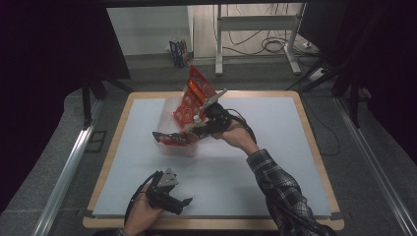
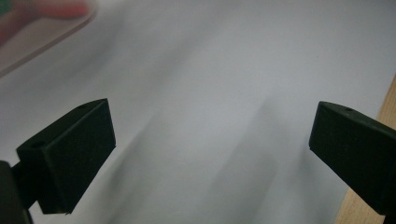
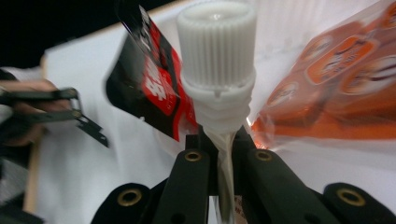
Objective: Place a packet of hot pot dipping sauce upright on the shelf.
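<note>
The table (image 1: 275, 162) carries a clear bin (image 1: 169, 110) at 12 o'clock holding orange packets (image 1: 189, 101). The right gripper (image 3: 224, 154) pinches a soft spouted pouch (image 3: 159, 88) just under its white cap (image 3: 217, 42), probably the firmest hold. The left gripper (image 2: 210, 154) is spread, at 6 o'clock.

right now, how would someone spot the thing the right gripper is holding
Start at the white table and find the clear plastic bin near its far edge. Just in front of it the right gripper is shut on a spouted pouch. Its ribbed white screw cap sets it apart from the flat orange packet beside it.
</note>
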Tool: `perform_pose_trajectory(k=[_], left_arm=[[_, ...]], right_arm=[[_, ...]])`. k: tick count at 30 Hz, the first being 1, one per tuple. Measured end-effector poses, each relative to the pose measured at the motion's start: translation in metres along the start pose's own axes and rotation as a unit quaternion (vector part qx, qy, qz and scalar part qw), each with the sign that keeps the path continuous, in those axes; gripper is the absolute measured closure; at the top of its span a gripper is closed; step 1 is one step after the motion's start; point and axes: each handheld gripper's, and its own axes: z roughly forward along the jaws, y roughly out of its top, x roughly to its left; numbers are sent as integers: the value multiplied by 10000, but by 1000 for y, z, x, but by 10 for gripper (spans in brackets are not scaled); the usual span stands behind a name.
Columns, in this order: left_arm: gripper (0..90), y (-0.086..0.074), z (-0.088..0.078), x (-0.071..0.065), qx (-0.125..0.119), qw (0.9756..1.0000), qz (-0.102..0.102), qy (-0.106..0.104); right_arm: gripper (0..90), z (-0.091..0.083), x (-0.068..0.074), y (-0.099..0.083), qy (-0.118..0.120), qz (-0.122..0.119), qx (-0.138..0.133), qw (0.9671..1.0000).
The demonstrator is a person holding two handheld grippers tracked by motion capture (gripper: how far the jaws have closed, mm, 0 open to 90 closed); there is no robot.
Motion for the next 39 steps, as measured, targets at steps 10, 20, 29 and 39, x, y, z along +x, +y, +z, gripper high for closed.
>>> perform_pose_trajectory(k=[10, 20, 29, 39], left_arm=[[5, -1, -2, 1, -10, 10000, -6, 9], [5, -1, -1, 0, 2, 10000, 1, 10], [5, -1, -1, 0, 20, 10000, 6, 16], [6, -1, -1, 1, -33, 10000, -60, 45]], right_arm=[[861, 29, 7, 17, -201, -135, 65, 9997], [621, 17, 4, 18, -381, 77, -453, 9982], [547, 6, 7, 15, -425, 53, -555, 9975], [336, 2, 10, 11, -478, 8, -640, 9968]])
